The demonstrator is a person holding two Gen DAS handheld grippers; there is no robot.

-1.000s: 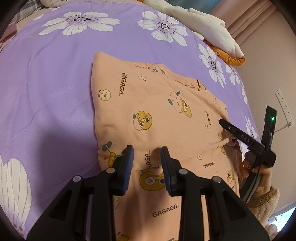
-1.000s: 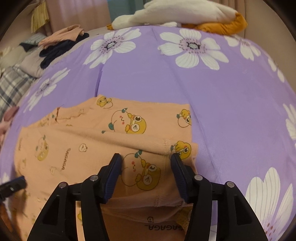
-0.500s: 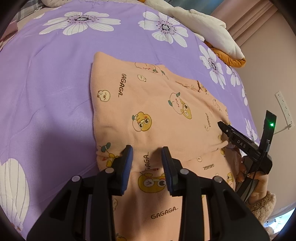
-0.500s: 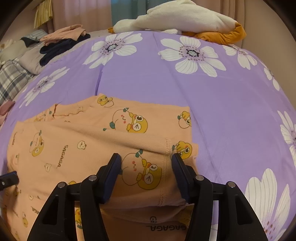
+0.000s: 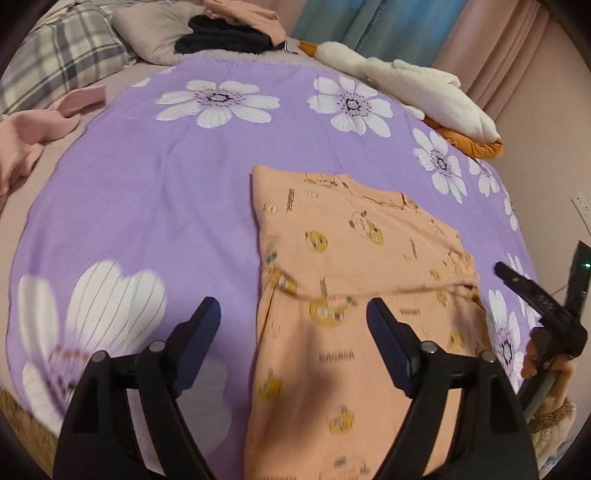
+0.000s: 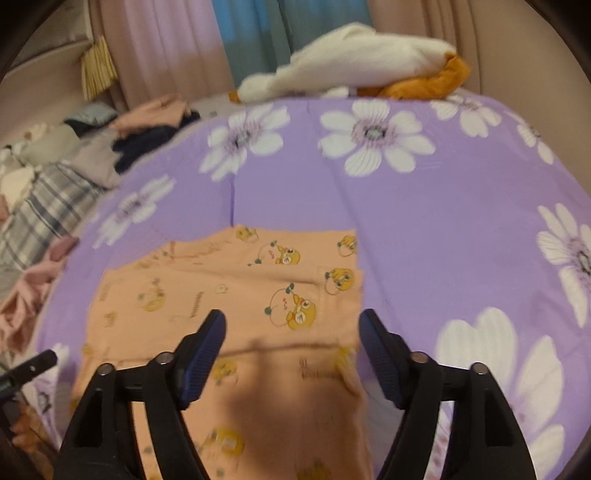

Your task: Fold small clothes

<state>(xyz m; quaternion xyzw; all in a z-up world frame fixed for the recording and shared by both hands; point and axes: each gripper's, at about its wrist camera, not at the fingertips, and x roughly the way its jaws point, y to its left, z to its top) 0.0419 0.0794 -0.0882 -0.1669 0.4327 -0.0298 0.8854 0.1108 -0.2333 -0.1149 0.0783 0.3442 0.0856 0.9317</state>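
The peach garment (image 5: 354,266), printed with small yellow cartoon animals and lettering, lies flat on the purple flowered bedspread (image 5: 147,192). A folded-over layer covers its far part, and the edge of that layer runs across the cloth as a crease just ahead of both sets of fingertips. In the right wrist view the same garment (image 6: 229,295) has its right edge squared off against the purple cover.

The left gripper (image 5: 293,325) hangs above the near part of the garment with its jaws spread wide and nothing between them. Its right finger is over the cloth; its left finger is over the bare bedspread, so the garment's left edge passes between the two. The right gripper (image 6: 291,332) is likewise wide open and empty, its left finger over the peach cloth and its right finger at or just past the garment's right edge. Whether either gripper touches the fabric is hard to judge, since the near cloth is blurred. From the left wrist view the right gripper (image 5: 517,286) shows beside the garment's right side, apart from it.

Further out, a white and orange plush heap (image 5: 417,88) sits at the bedspread's far edge, folded dark and pink clothes (image 5: 229,29) lie beyond it beside a plaid pillow (image 5: 55,55), and a loose pink garment (image 5: 29,133) lies off to the left.
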